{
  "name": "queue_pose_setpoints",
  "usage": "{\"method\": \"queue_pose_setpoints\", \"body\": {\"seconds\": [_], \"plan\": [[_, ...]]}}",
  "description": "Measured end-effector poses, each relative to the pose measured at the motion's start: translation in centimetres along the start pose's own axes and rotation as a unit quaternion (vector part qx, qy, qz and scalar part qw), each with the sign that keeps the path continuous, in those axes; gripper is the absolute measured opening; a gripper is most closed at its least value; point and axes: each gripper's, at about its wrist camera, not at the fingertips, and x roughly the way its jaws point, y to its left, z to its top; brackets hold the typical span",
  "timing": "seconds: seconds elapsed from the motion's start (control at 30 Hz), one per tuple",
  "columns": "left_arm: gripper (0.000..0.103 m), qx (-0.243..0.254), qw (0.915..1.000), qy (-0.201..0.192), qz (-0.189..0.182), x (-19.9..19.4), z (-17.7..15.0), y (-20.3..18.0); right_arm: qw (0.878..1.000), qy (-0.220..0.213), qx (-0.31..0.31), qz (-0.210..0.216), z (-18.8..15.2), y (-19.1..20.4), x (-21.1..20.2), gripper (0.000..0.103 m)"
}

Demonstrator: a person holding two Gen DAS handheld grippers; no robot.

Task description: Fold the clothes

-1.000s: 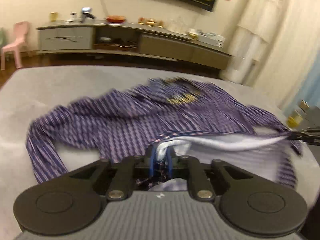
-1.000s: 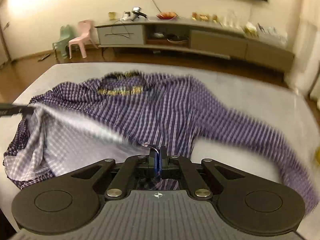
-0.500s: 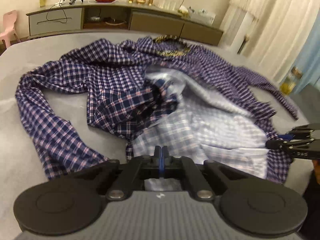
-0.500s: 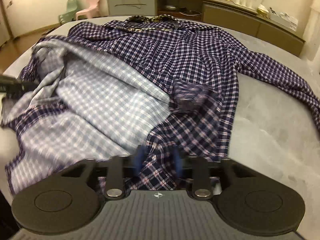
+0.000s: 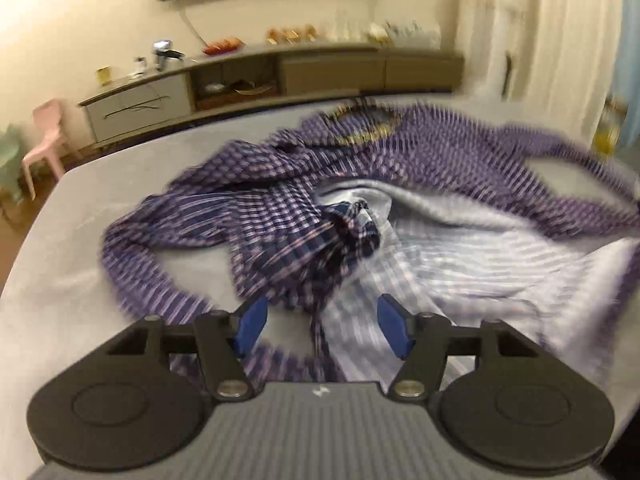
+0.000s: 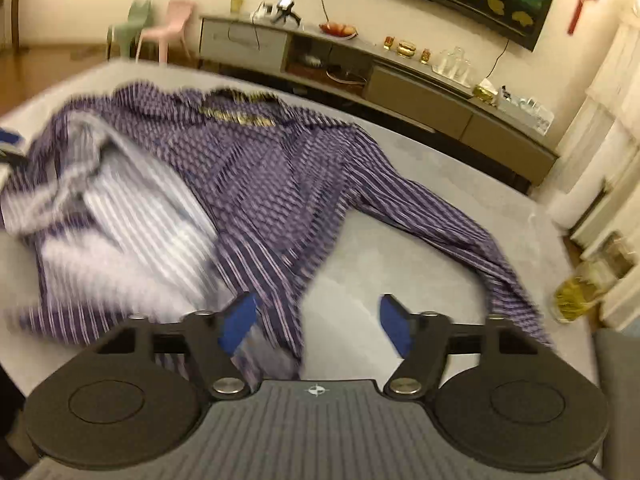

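A purple checked shirt (image 5: 288,208) lies spread and rumpled on the grey table (image 5: 100,208), its pale inside (image 5: 472,256) turned up along the near hem. My left gripper (image 5: 320,326) hovers over the hem; its jaws are opening and the blue pads (image 5: 252,324) stand apart, cloth lying below them, not pressed. In the right wrist view the same shirt (image 6: 256,176) stretches a sleeve (image 6: 452,236) to the right. My right gripper (image 6: 318,326) is opening too, with the hem's edge under its left pad (image 6: 238,324) and bare table under the rest.
A long low cabinet (image 6: 400,80) with glassware and small items runs along the far wall. Pink and green small chairs (image 6: 160,28) stand at the back left. A yellowish bottle (image 6: 580,292) stands off the table's right edge, curtains (image 5: 540,28) beyond.
Both grippers were shut on the shirt's hem and have let it go, their jaws now standing apart. The hem has dropped onto the table and both views have swung.
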Motion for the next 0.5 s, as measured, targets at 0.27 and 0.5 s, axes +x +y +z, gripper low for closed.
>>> {"method": "queue_pose_setpoints", "body": {"seconds": [0.27,0.5], "plan": [[0.001,-0.035,0.9968,0.012,-0.071,0.6,-0.5,-0.2,0.995,0.011,-0.089,0.050,0.3,4.5,7.0,0.082],[0.010,-0.025,0.9854,0.029,-0.166,-14.5,-7.7,-0.7,0.989,0.050,-0.122,0.065,-1.1,0.2,6.0,0.012]]}}
